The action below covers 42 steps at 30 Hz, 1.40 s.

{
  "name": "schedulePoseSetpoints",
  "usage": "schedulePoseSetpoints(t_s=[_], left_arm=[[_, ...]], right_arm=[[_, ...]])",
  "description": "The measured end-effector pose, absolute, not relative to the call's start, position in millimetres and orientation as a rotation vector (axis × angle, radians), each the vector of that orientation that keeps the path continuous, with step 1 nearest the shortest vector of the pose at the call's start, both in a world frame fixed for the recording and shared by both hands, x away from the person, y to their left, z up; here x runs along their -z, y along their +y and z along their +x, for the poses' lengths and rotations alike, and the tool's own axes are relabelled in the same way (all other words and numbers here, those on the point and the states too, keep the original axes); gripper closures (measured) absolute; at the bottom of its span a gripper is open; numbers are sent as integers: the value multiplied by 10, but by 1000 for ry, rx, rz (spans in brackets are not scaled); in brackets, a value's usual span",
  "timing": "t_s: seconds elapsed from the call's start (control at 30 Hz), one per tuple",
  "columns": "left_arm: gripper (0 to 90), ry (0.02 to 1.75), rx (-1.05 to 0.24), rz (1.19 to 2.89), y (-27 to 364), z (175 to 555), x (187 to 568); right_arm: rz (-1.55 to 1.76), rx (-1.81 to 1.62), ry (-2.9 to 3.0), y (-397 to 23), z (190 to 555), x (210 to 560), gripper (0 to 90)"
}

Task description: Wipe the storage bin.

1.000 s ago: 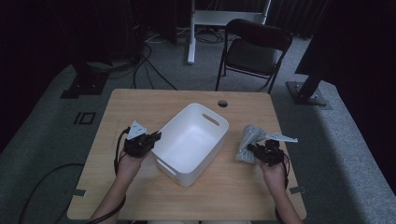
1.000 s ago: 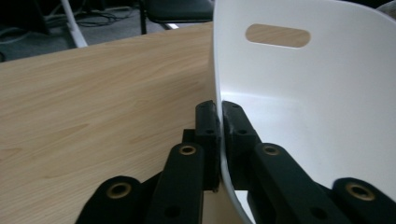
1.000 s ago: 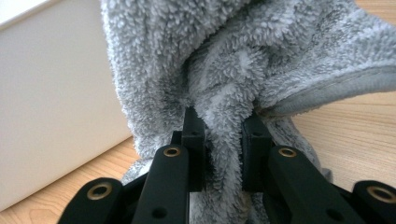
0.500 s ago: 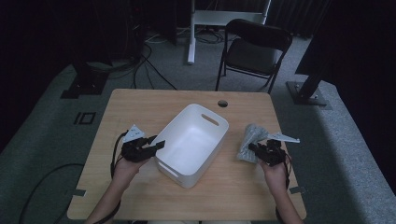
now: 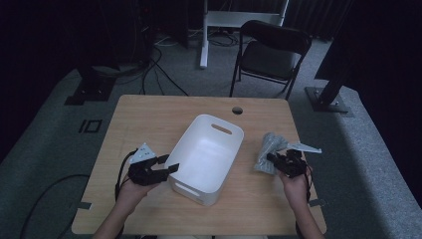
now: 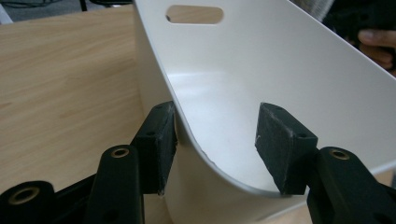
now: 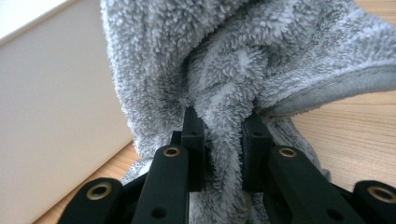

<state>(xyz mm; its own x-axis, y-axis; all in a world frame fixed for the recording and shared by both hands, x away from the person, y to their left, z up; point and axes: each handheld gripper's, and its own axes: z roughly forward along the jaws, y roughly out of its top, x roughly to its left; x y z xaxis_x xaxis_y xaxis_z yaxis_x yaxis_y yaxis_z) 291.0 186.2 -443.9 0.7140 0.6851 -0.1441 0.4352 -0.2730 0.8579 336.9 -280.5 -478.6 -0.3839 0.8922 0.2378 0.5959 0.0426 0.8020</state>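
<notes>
A white plastic bin (image 5: 199, 191) stands at the middle of the wooden table (image 5: 159, 114). My left gripper (image 5: 170, 163) is at the bin's near left corner. In the left gripper view its jaws (image 6: 217, 140) straddle the curved rim of the bin (image 6: 280, 60), one pad outside by the wall, the other inside and apart from it. These jaws have just been opening. Right of the bin lies a grey fluffy towel (image 5: 268, 147). My right gripper (image 5: 271, 158) is shut on a fold of the towel (image 7: 224, 56), pinched between its pads (image 7: 223, 135).
A black folding chair (image 5: 271, 50) stands beyond the table's far edge. A round cable hole (image 5: 237, 110) sits near that edge. The bin's wall (image 7: 56, 93) rises close beside the towel. Cables run over the floor at the left.
The left gripper's jaws have opened from shut at the bin's rim, and the hand has drawn back a little toward the near edge. The right gripper has kept still on the towel.
</notes>
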Motion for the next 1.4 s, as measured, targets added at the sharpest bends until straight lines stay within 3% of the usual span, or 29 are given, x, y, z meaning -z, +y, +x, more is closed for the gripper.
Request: schedulePoseSetpoints(t_s=[0.23,0.5,0.77,0.9,1.4], left_arm=[[462,824,-228,1949,1795,2760,4410],[439,732,-285,1929,1827,2792,4294],[440,679,-281,1842,1889,3192,4231],[440,656,-326,1853,1852,3397,4205],[466,618,-306,1827,1640,4123,4201]], right_arm=[[1515,-1265,2002,-2809,3366,4803,760],[1510,-1269,1996,-2822,3352,4789,760],[1497,-1273,2019,-2812,3304,4797,760],[1494,-1268,2032,-2809,3290,4815,759],[1498,-1283,2027,-2839,3270,4851,759]])
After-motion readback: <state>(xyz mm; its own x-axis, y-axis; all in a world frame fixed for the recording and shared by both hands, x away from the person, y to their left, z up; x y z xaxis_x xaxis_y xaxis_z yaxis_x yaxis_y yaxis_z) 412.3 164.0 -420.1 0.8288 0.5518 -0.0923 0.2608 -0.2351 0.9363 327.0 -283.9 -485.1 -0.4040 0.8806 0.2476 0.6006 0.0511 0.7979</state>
